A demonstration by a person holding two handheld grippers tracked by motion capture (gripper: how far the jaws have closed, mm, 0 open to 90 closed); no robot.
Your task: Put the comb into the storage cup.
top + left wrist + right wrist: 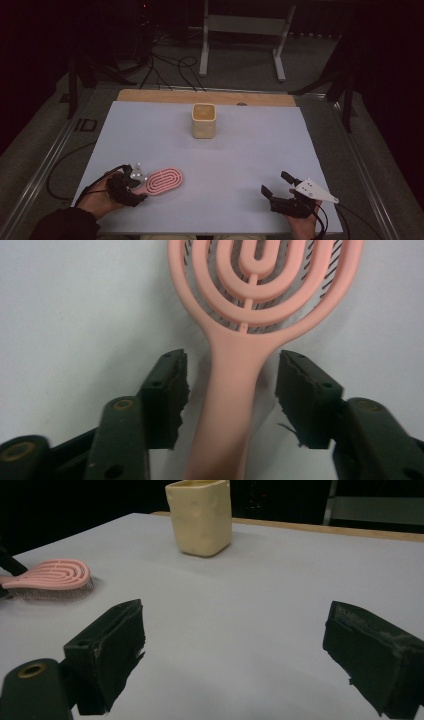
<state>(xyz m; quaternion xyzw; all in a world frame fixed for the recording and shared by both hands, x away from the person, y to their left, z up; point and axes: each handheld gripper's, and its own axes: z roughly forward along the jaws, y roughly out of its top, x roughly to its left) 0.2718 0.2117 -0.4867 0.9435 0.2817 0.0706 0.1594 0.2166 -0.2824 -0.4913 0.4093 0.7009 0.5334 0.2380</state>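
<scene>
Right now the pink hairbrush [260, 290] lies bristles-down at the tabletop's [240, 150] near-left. The left gripper [232, 390] straddles its handle, fingers open, apparently not touching. It looks light, stiff plastic; the handle suits gripping. The right gripper [235, 655] gapes empty.

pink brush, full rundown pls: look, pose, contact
The brush is pink, plastic by the look, with an oval head of concentric open loops and a plain straight handle. Dark bristles face down in the right gripper view, so it lies bristles-down on the white table, near the front left edge. The handle runs between the open jaws of the left tongs, with a gap on each side; neither jaw touches it. The head points away from the left hand.
</scene>
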